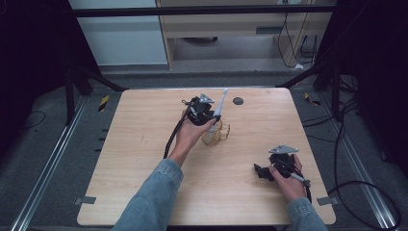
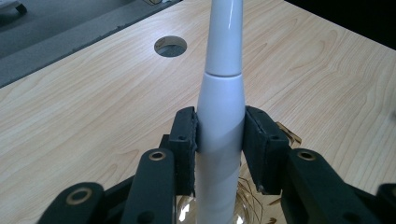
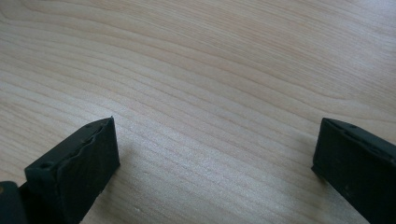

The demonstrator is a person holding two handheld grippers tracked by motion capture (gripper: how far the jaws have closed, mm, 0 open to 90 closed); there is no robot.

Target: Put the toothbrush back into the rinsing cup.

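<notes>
Your left hand-held gripper clamped the white toothbrush upright over the glass cup mid-surface; your right hand-held gripper rested wide open, empty, near right. Next, probably lower or lift it straight.

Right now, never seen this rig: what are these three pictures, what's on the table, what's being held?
There is no robot here: a person holds a hand-held tool with two black tongs in each hand. The high view looks down on a wooden table from above the person's side. The other two pictures come from cameras riding on each tool, looking along its jaws. The left tongs are clamped on a white, tapered handle, held above a clear amber-tinted glass cup on the table. The right tongs are open, with bare wood between them, low near the table's right side. A round hole sits near the far edge.
</notes>
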